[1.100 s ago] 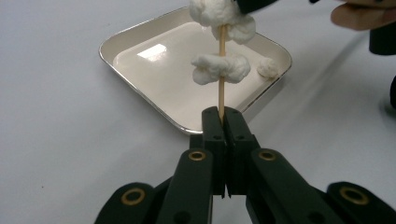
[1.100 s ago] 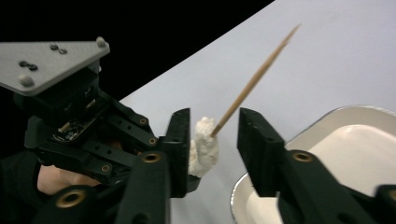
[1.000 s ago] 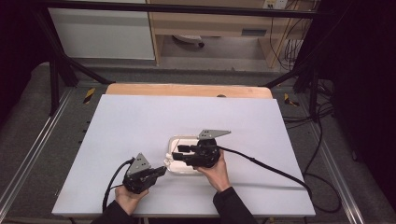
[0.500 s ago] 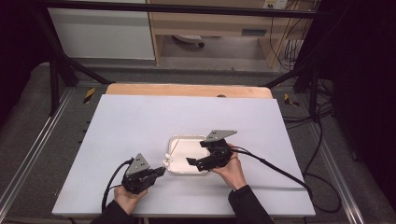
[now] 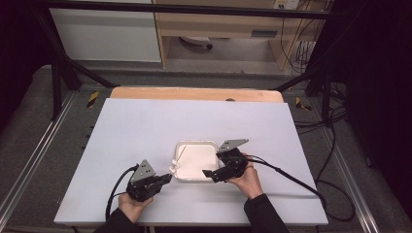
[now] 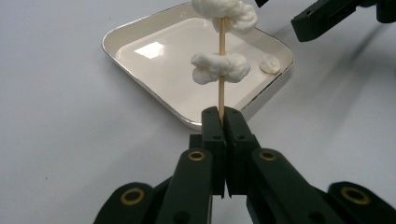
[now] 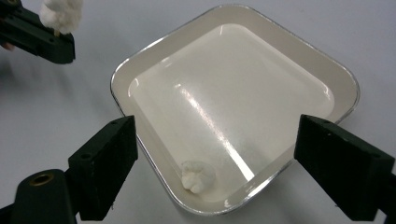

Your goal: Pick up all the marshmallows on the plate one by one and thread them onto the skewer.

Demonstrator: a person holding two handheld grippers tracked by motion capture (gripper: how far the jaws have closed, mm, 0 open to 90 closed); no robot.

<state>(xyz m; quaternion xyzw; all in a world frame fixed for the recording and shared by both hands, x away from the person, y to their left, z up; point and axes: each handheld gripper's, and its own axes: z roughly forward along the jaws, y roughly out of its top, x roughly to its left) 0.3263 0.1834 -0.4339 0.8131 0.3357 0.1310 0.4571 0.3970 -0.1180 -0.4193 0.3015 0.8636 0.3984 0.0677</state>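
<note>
The left gripper (image 6: 223, 122) is clenched on the near end of a thin wooden skewer (image 6: 221, 88), which stands up over the near-left rim of a shallow square cream-white tray (image 5: 210, 145) on the white table (image 5: 145, 126). Two soft white marshmallow-like pieces are already threaded on it: one at the top (image 6: 225, 11), one lower down (image 6: 219, 67). One loose white piece (image 7: 198, 177) lies inside the tray close to its near-right rim. The right gripper (image 7: 215, 182) hangs just above that rim with its jaws spread wide, having just been opening, nothing between them, and the loose piece sits roughly midway under the gap. To do the pick well, I judge the right jaws should come down centred on the piece, clear of the tray rim, and close gently so the soft lump isn't crushed. The left hand should keep the skewer steady and its tip free for threading.
</note>
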